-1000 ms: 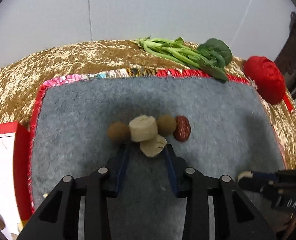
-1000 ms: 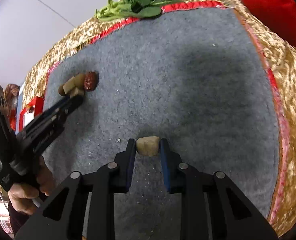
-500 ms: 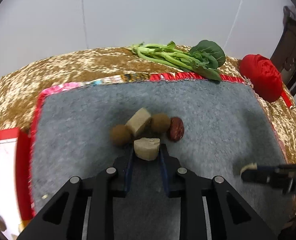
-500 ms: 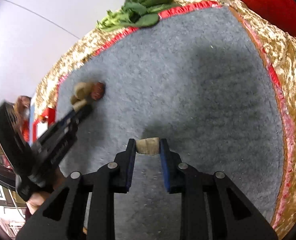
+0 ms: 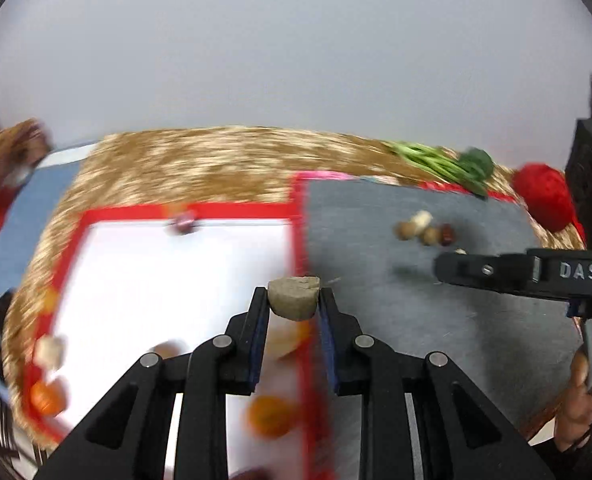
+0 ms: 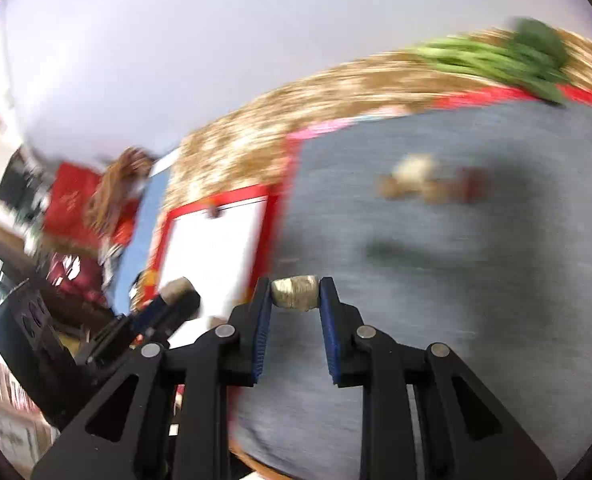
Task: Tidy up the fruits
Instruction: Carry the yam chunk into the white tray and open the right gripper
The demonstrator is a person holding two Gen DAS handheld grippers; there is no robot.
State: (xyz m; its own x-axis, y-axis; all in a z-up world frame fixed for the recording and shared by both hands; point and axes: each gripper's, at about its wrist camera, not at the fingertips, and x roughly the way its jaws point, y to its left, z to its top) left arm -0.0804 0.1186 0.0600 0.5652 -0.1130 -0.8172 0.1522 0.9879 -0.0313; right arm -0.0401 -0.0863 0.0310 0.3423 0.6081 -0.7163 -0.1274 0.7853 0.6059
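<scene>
A tan fruit chunk [image 5: 294, 298] is being gripped by the left gripper [image 5: 292, 304] over the red-rimmed white tray [image 5: 184, 216], presumably for depositing. Another chunk [image 6: 295, 293] is being clenched by the right gripper [image 6: 295, 296] above the grey mat [image 6: 456, 280].

Two grippers [image 5: 294, 300] [image 6: 295, 298], each with one beige chunk [image 5: 294, 303] [image 6: 296, 293]
</scene>
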